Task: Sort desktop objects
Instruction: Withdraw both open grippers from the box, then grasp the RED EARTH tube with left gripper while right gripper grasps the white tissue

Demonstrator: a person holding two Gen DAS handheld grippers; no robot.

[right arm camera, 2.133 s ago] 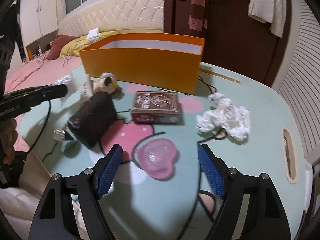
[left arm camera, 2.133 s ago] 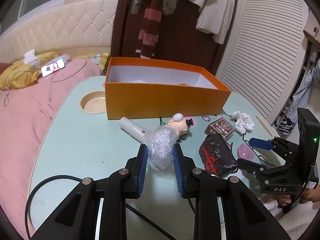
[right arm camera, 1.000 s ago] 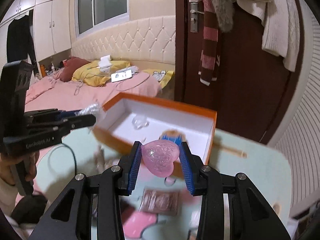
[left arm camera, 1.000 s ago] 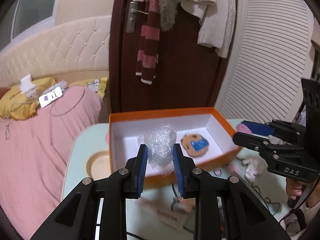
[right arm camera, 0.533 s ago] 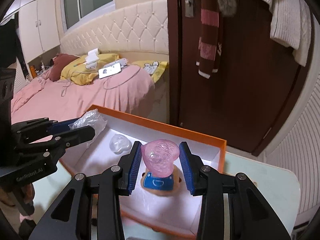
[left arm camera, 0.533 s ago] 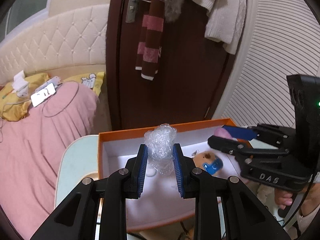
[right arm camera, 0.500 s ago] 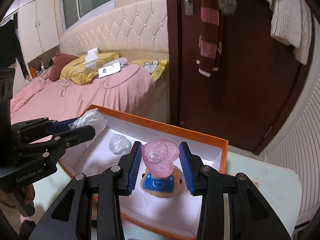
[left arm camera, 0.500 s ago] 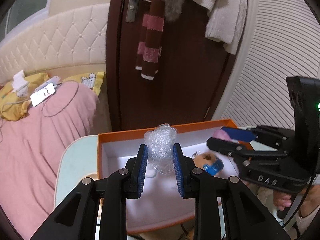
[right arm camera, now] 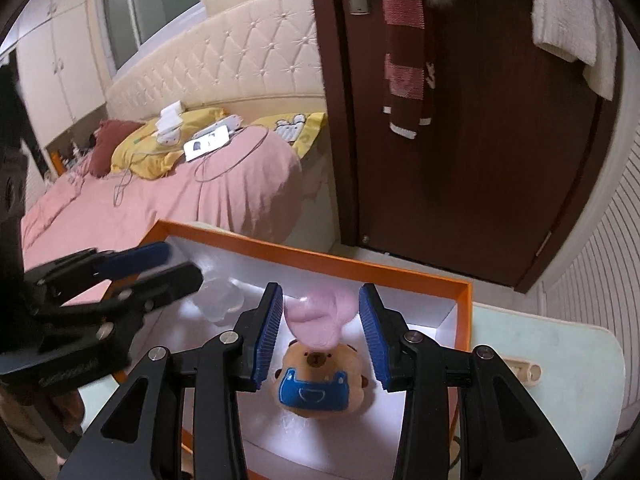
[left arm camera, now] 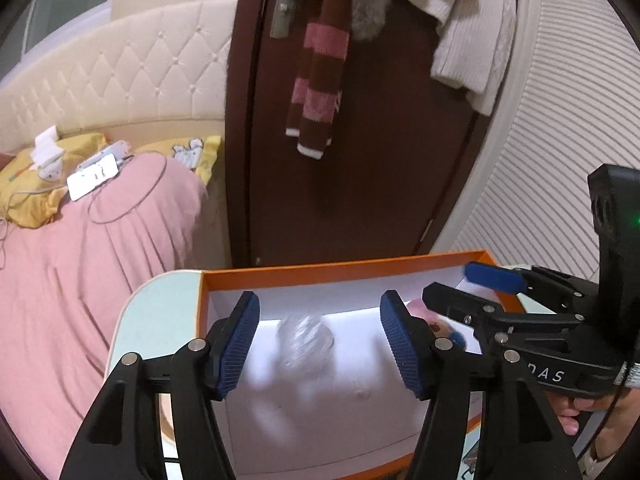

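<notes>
**Both grippers spread above the orange box, their loads loose between the pads**

In the left wrist view, the left gripper fills the lower half of the frame with its blue pads wide apart and holding nothing. The bubble wrap wad sits in the gap between them, clear of both pads and smeared by blur, so whether it is in the air or already on the white floor of the orange box cannot be told. At the right edge of that frame the right gripper reaches in over the box, and a hand shows under its body, cut off by the frame.

In the right wrist view, the right gripper stands open at lower centre. The pink heart lies between the pads, blurred, close to the left pad; contact cannot be made out. Just below it the bear plush with a blue bib lies on the box floor. The left gripper enters from the left, with a clear blurred shape by its tips. Beyond the box are the table, the pink bed and the dark door.
</notes>
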